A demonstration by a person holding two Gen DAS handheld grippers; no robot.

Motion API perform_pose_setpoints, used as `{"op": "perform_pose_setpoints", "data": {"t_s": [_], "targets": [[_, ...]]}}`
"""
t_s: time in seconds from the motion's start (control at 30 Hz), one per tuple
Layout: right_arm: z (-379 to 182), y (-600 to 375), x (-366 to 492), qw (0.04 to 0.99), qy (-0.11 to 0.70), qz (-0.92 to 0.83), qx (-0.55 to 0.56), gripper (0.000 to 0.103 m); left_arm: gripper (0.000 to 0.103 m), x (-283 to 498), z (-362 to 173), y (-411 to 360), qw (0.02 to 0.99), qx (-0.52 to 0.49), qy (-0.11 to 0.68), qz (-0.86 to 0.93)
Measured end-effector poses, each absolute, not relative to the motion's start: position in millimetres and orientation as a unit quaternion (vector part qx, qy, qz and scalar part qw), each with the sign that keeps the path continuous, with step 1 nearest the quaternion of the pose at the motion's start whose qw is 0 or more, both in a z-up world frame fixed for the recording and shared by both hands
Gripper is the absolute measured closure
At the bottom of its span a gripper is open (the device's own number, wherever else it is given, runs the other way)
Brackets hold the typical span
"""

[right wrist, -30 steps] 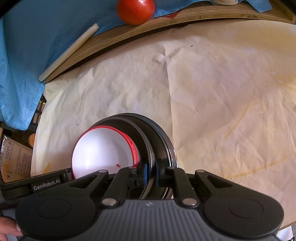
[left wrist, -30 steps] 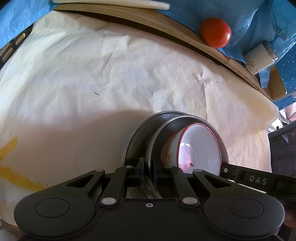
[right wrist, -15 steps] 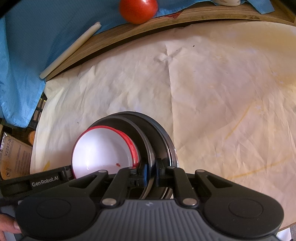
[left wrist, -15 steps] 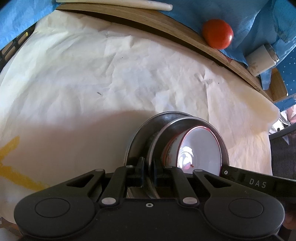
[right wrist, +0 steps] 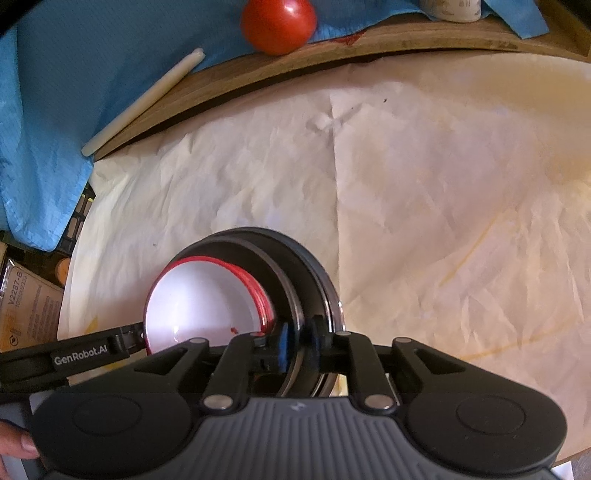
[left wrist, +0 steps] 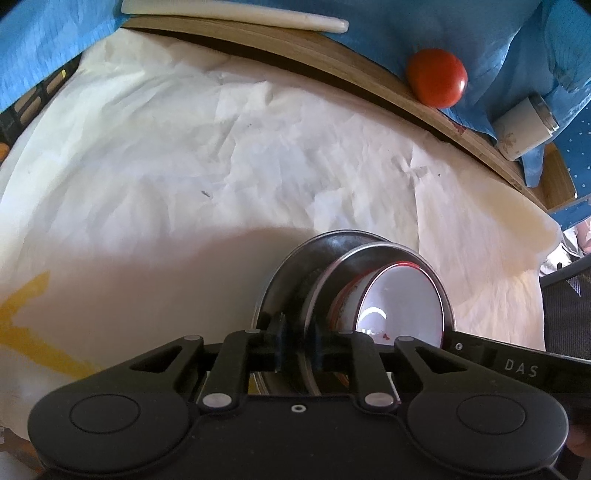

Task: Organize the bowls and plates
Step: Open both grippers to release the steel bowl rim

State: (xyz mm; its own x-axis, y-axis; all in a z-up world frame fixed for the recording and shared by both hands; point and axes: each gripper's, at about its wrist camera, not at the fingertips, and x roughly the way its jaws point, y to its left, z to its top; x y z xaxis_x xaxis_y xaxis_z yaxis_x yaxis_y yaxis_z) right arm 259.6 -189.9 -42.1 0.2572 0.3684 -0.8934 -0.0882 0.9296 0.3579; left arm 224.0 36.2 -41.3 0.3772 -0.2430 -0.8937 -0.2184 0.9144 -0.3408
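A stack of steel plates [left wrist: 295, 269] rests on white paper, with a white, red-rimmed bowl [left wrist: 402, 299] nested in the top plate. My left gripper [left wrist: 299, 338] straddles the near rim of the stack. Its jaws are opening, and the thin rim stands loose between the pads. In the right wrist view the same plates [right wrist: 295, 258] and bowl [right wrist: 199, 302] lie just ahead. My right gripper [right wrist: 300, 341] straddles the opposite rim. Its jaws are opening too, with a small gap showing beside the rim.
Crumpled white paper [left wrist: 184, 166] covers the round table. Behind it a wooden board edge [right wrist: 406, 48] carries a red tomato [right wrist: 277, 24], a white cup [left wrist: 524, 129], a white stick [right wrist: 144, 99] and blue cloth [right wrist: 55, 110]. A cardboard box [right wrist: 26, 310] sits past the left edge.
Both pairs of jaws have parted slightly from the plate rims they were clamping. The plates and the bowl stay where they were, and neither hand has shifted.
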Motion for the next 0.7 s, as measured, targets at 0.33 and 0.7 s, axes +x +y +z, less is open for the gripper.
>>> {"op": "perform_pose_setpoints", "data": {"t_s": [0.33,0.7], "targets": [[-41,-192,264,0.78,0.594,0.167,0.109,0.085,0.076,222,-35,38,0.813,-0.205,0.545,0.012],[-37,-188,272,0.777,0.594,0.192,0.083,0.083,0.058,216,-31,35,0.818,-0.21,0.534,0.048]]}}
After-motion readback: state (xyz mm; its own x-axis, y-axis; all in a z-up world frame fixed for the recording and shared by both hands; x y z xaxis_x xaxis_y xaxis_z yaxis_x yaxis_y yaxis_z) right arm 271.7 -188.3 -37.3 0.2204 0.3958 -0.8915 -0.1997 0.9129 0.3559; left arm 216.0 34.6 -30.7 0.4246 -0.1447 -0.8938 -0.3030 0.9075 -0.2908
